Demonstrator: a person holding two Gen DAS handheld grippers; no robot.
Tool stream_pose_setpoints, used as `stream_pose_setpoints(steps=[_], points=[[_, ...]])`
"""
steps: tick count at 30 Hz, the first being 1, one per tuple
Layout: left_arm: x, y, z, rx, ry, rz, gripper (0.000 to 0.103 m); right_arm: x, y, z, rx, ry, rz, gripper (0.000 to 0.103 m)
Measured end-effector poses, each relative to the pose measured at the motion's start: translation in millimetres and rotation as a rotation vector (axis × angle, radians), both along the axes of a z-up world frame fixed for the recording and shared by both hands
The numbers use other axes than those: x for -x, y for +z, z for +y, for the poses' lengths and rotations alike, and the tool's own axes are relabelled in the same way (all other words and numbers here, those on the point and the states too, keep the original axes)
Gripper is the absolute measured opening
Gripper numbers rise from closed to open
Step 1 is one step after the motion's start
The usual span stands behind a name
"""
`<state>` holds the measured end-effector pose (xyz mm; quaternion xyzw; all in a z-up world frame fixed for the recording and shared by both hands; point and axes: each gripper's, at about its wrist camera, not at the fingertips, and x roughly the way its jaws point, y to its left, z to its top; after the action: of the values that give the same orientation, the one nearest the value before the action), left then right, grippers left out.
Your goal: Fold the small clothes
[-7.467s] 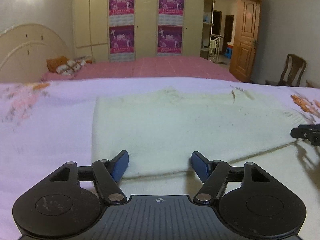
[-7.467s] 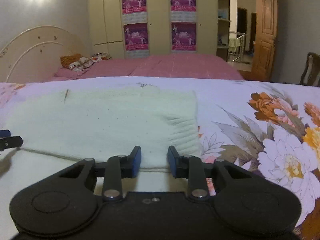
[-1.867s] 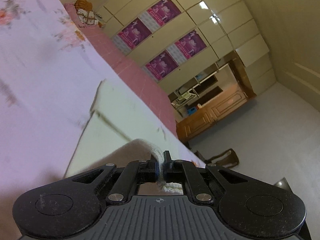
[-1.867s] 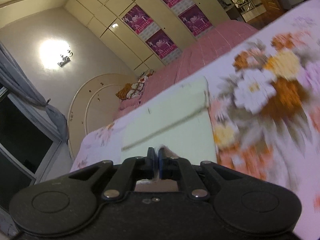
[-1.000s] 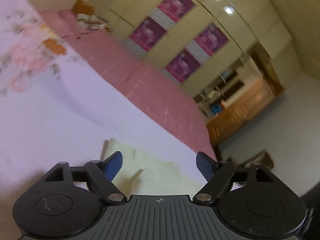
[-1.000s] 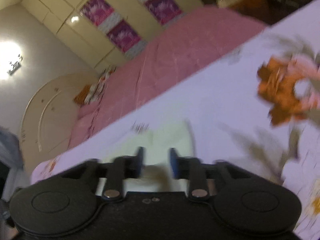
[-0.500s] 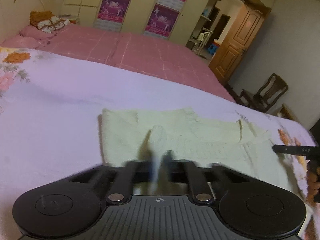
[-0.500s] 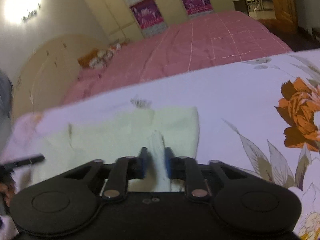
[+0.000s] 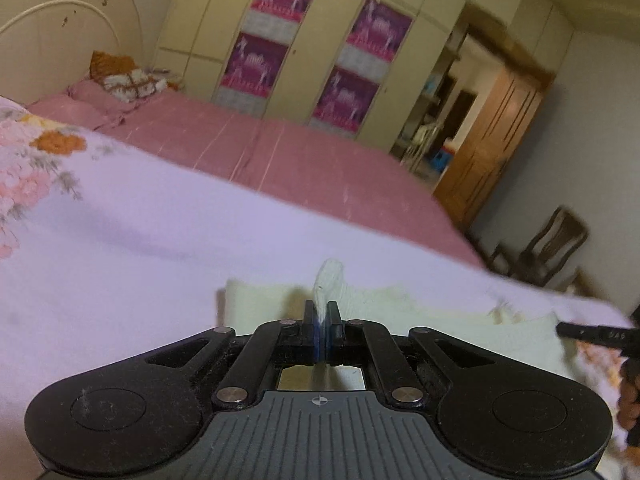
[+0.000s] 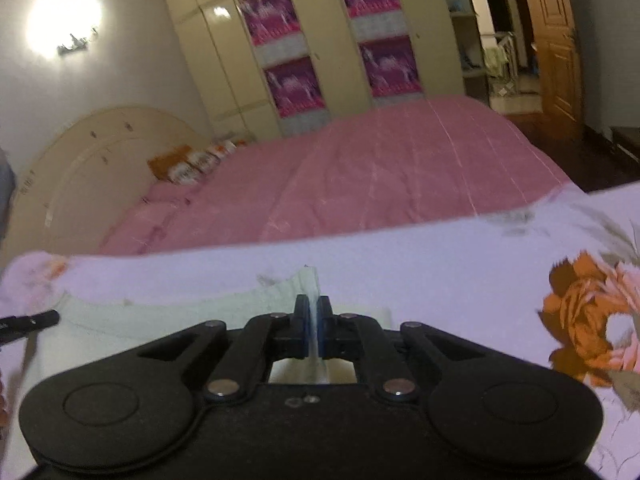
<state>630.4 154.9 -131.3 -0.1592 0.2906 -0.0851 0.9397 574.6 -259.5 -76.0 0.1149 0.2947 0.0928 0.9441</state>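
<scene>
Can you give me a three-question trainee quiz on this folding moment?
1. True or false: the left hand-held gripper is shut on the cream knitted garment.
2. What lies under the garment? A) bare wooden floor B) lilac floral bedsheet C) metal tray
3. What does the right hand-held gripper pinch?

Key: 1 true; 2 B; 3 a fold of the same cream knitted garment.
</scene>
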Motion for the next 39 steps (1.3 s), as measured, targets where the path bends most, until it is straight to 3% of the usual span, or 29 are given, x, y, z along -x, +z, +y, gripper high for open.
stream_pose_setpoints(steps=[4,5,6,7,8,9,12,14,15,19,23,26,29,31,35,39], points=[[-5.9,-9.0,-11.4,-0.026,0.014,0.040,0.006,-11.7,-17.3,9.2,0.059,-0.036,0.069,0.005],[-1.8,-4.8,-10.9,-0.039,0.054,0.035,0.012,-12.2,-17.8,10.6,0.074,-0.051,0.071,0.004],[1.1,2.6,-13.5,-0.068,0.094,0.006,0.020,-9.5,-14.2,17.8,0.093,-0.070,0.061,0.010],[11.0,12.5,-17.4,-0.110,0.137,-0.037,0.056,-4.9,-8.7,22.1,0.129,-0.100,0.036,0.024],[19.4,21.3,-24.9,-0.139,0.150,-0.091,0.096,1.4,-2.1,28.8,0.156,-0.116,-0.004,0.024],[26.2,28.1,-36.2,-0.155,0.148,-0.138,0.103,8.4,2.9,35.2,0.145,-0.085,-0.047,0.025],[25.7,36.8,-90.5,-0.167,-0.018,-0.144,0.101,7.6,5.7,76.4,0.113,0.059,-0.063,0.026],[23.3,35.2,-119.4,-0.147,-0.103,-0.115,0.082,2.2,0.1,111.0,0.112,0.144,-0.039,0.024],[21.4,31.1,-129.3,-0.133,-0.122,-0.089,0.078,0.6,-2.5,121.3,0.094,0.169,-0.023,0.022],[14.9,10.4,-128.5,-0.093,-0.088,0.000,0.077,-2.1,-14.0,136.6,0.118,0.189,0.011,0.021],[22.4,1.6,-111.9,-0.255,-0.036,-0.025,0.077,0.0,-13.0,113.8,0.178,0.136,0.004,0.019],[24.6,4.2,-92.4,-0.287,0.000,-0.026,0.077,1.1,-18.0,76.2,0.244,-0.006,0.000,0.017],[27.0,9.3,-86.7,-0.293,0.007,-0.028,0.077,2.5,-20.5,57.2,0.237,-0.031,0.010,0.017],[35.3,22.2,-91.8,-0.308,0.029,-0.046,0.077,9.4,-16.3,62.4,0.250,-0.037,0.005,0.022],[69.4,41.2,-109.2,-0.298,-0.032,-0.137,0.077,44.7,-4.0,93.8,0.210,0.083,-0.078,0.027],[81.0,32.9,-140.9,-0.329,-0.099,-0.112,0.077,77.9,-20.8,131.8,0.249,0.226,-0.074,0.022]])
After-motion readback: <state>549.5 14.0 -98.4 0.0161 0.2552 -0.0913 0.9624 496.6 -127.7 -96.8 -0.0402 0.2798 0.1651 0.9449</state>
